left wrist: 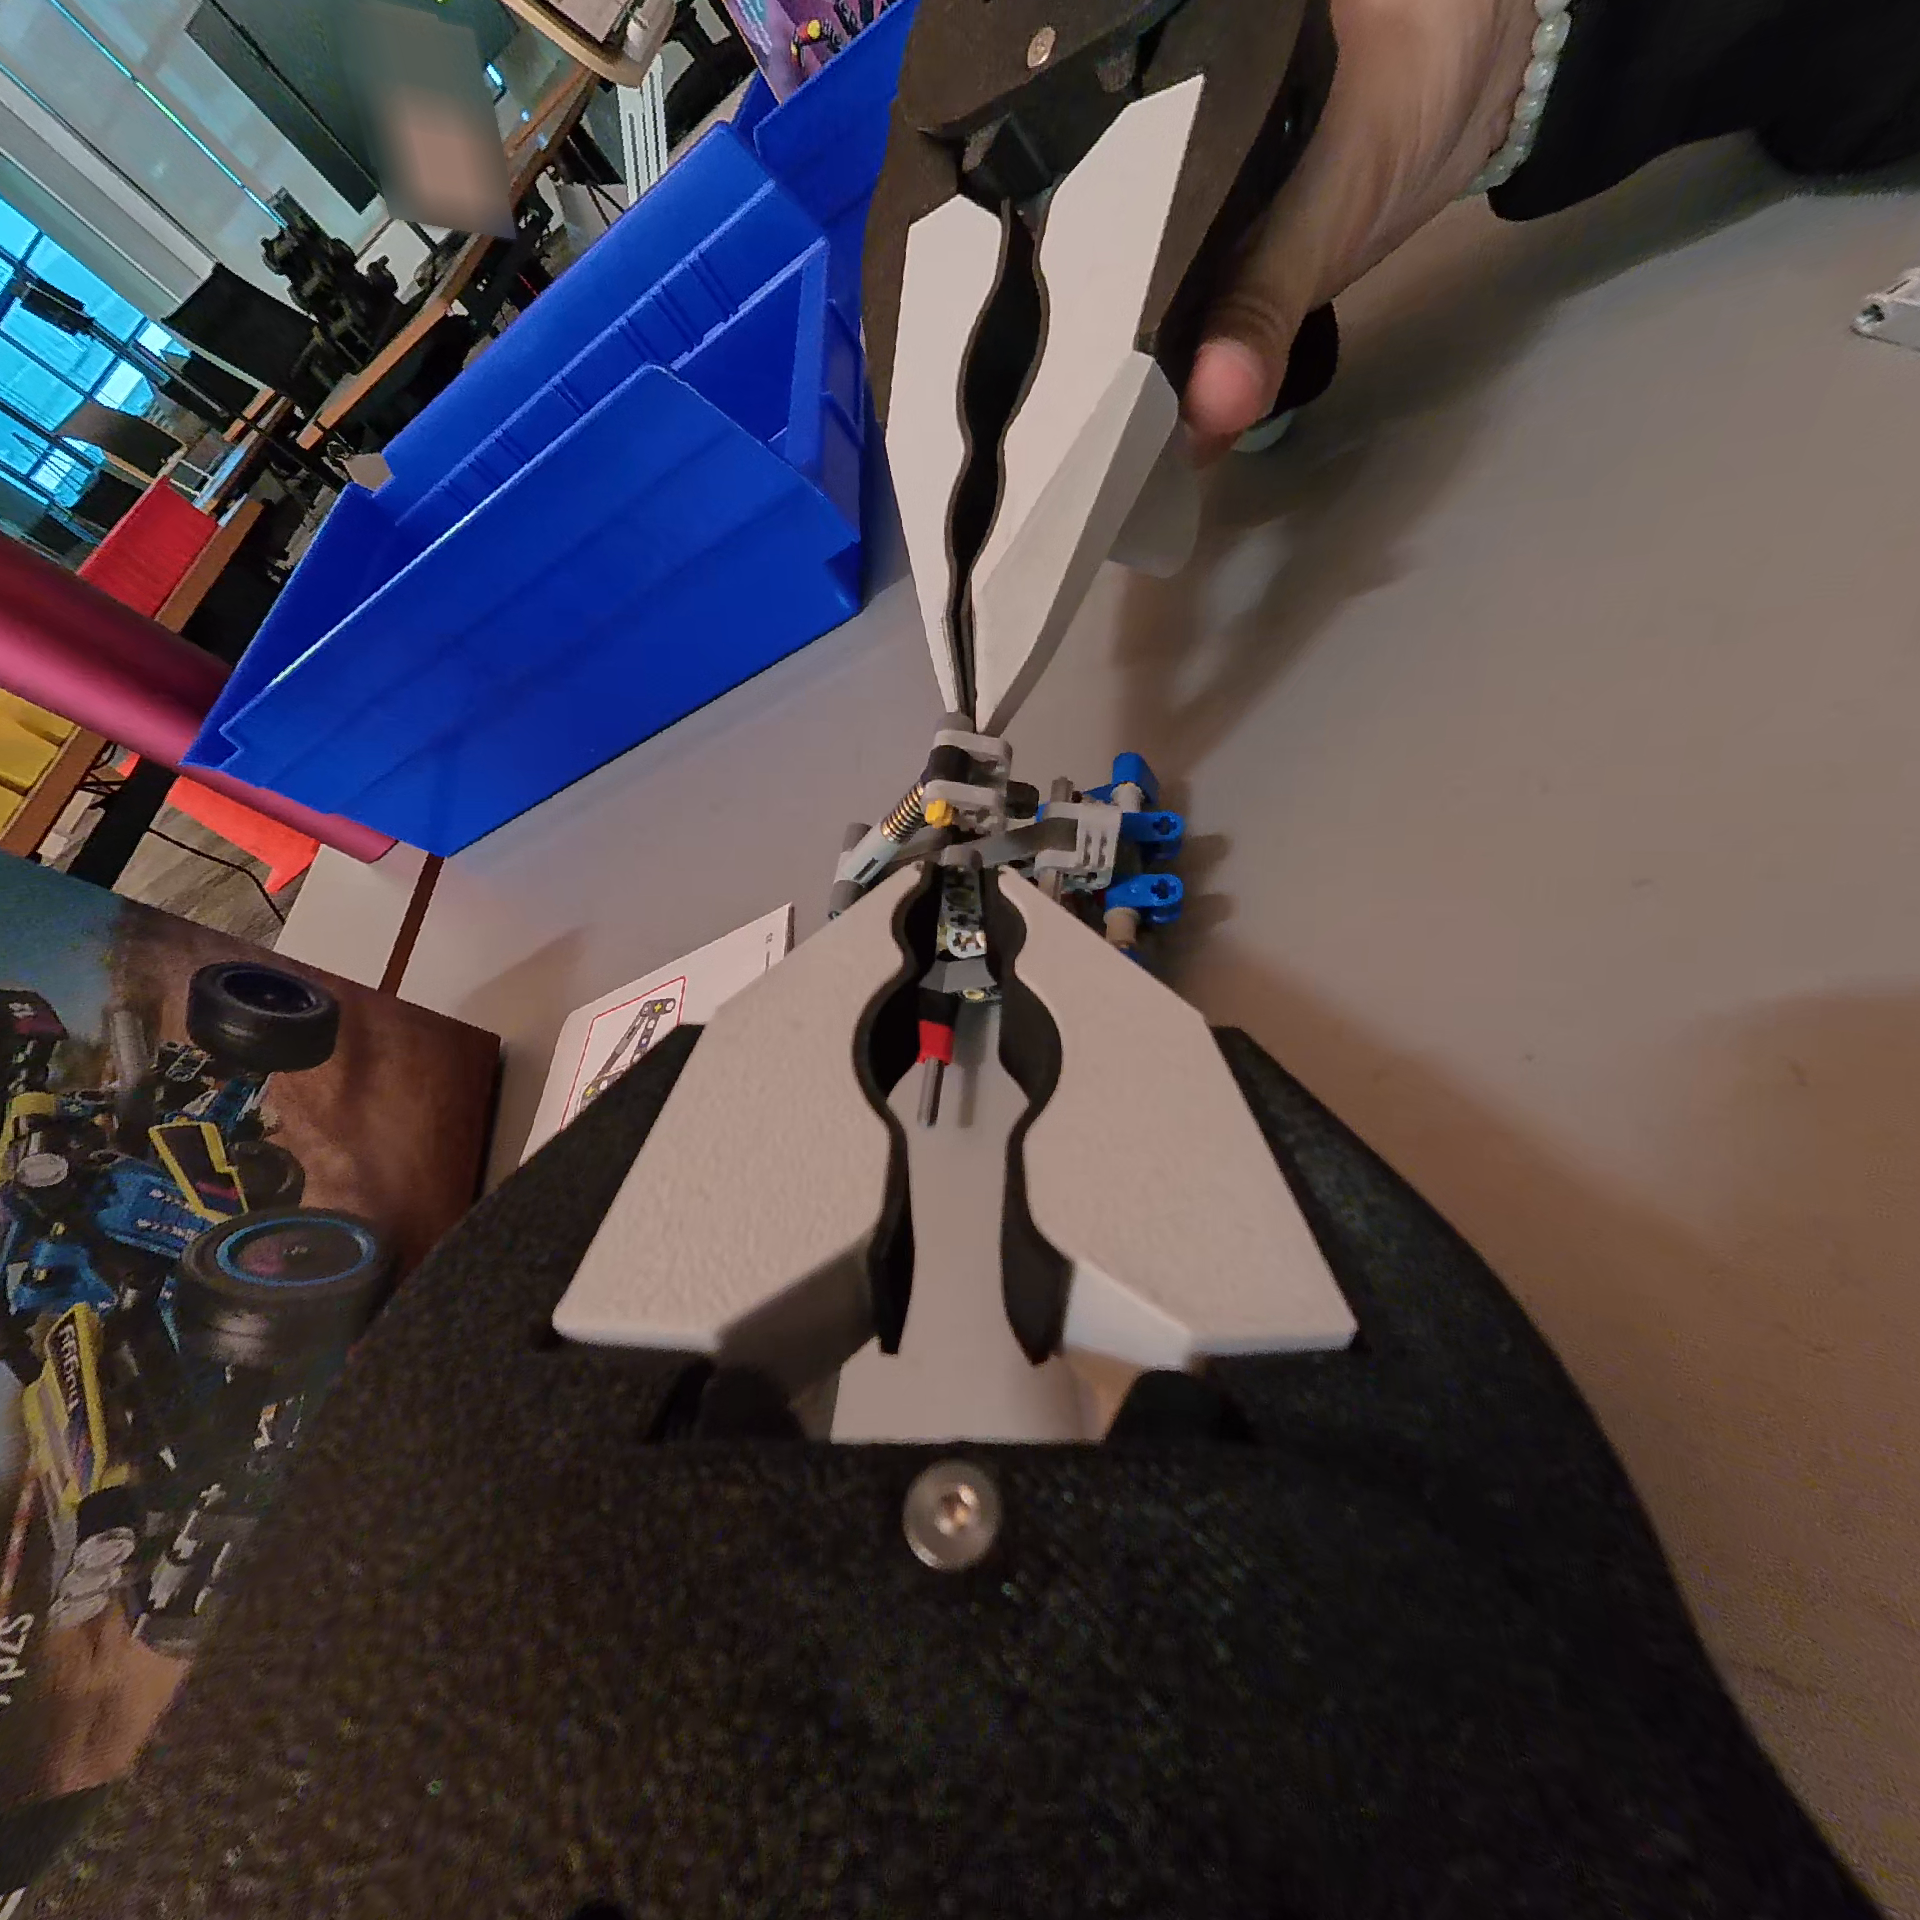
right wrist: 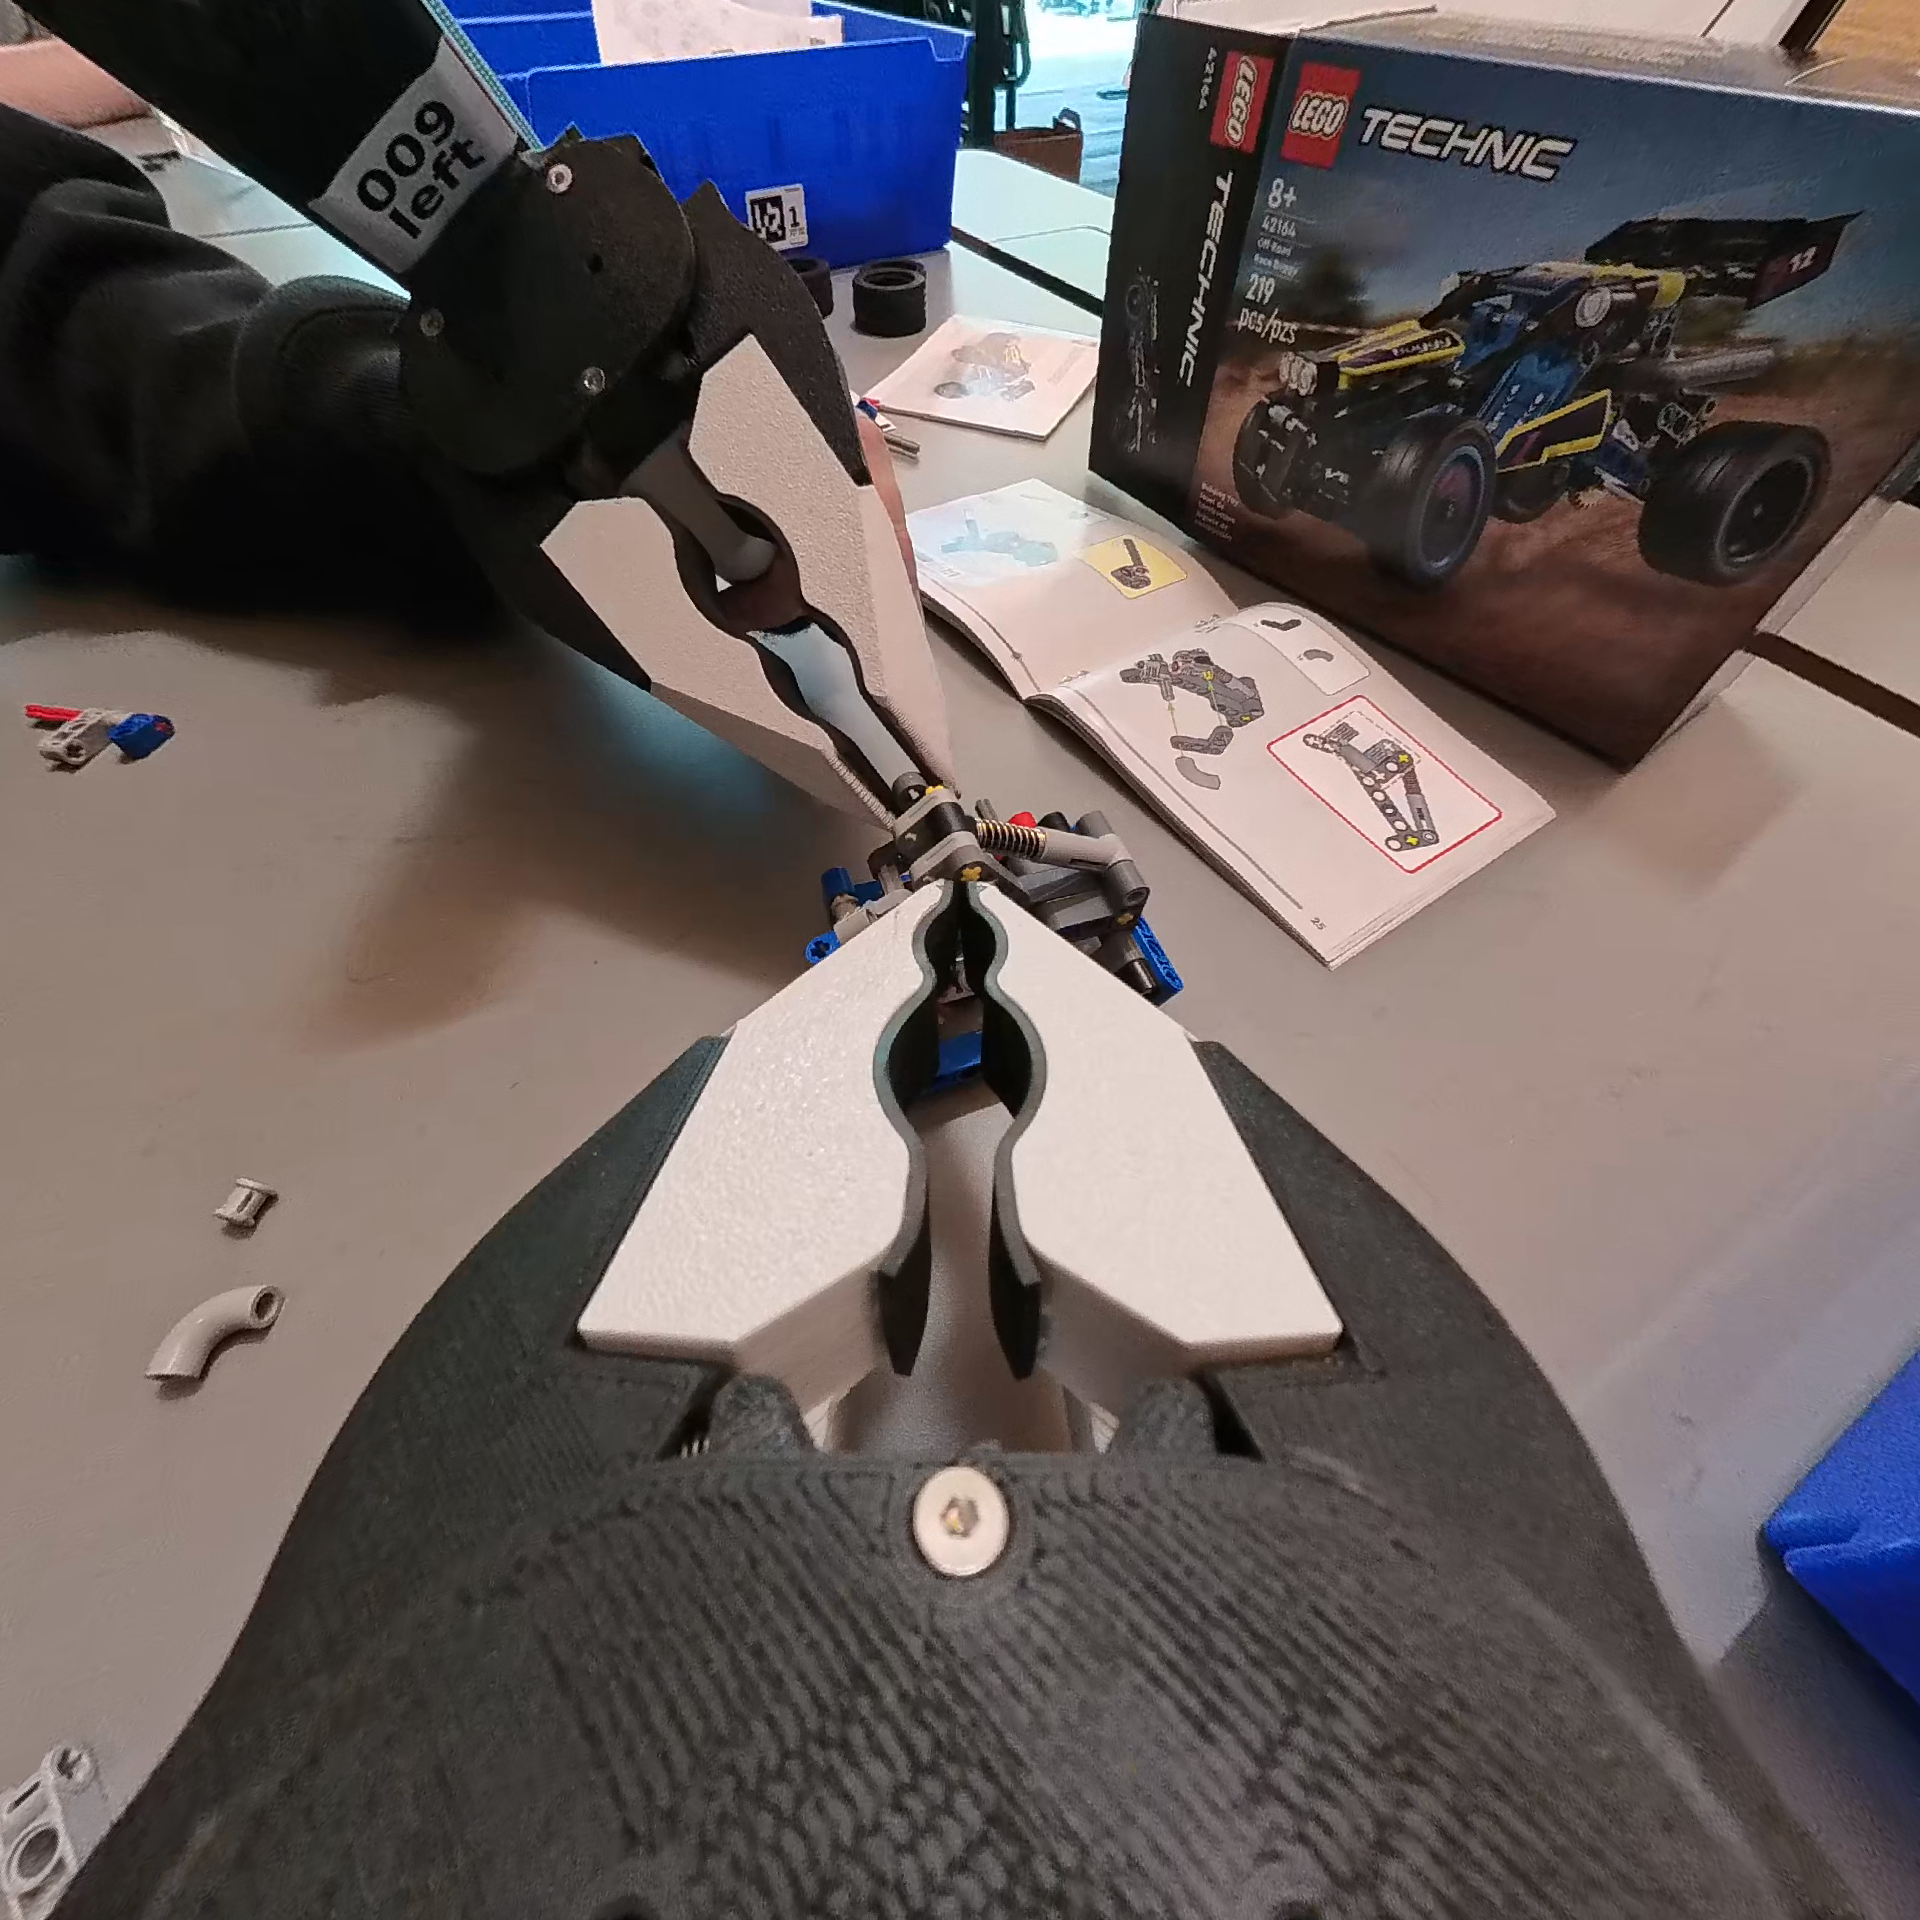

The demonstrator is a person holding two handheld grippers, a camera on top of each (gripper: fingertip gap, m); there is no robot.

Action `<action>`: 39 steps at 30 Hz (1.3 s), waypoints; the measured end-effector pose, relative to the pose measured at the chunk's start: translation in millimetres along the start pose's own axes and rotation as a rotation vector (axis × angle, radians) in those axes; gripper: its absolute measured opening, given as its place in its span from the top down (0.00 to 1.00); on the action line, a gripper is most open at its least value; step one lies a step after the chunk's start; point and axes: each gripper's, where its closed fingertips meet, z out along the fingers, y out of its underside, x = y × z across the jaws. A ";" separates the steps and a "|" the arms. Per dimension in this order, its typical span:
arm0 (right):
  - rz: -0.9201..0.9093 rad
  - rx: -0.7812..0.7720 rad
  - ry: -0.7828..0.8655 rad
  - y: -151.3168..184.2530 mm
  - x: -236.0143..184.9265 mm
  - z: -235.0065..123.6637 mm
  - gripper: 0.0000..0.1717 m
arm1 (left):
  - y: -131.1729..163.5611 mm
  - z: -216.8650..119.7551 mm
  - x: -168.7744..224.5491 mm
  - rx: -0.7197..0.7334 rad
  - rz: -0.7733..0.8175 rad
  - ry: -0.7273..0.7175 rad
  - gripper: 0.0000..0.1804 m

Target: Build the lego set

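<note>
Both tools meet at frame centre on the toy build resting on the desk. Left tool clenched on its grey beam; right tool clenched at the top bracket, approaching from opposite sides.

Plastic, paper and rough print

The table looked matt and smooth; the bin was glossy blue plastic, the booklet thin paper, the box printed cardboard, and the gripper bodies grainy black.

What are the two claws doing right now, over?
Left claw and right claw closed, tips meeting at grey-and-blue toy-brick assembly with spring on grey table. Open instruction booklet alongside. Grip unclear.
</note>
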 end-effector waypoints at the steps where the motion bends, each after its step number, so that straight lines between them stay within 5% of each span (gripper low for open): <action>1: -0.001 -0.001 -0.002 0.1 -0.3 0.0 1.00 | 0.0 0.0 0.1 0.000 0.001 0.000 0.98; 39: -0.001 0.007 -0.009 -0.9 -1.5 -0.9 1.00 | -3.5 -2.6 -4.3 0.026 -0.032 0.008 0.95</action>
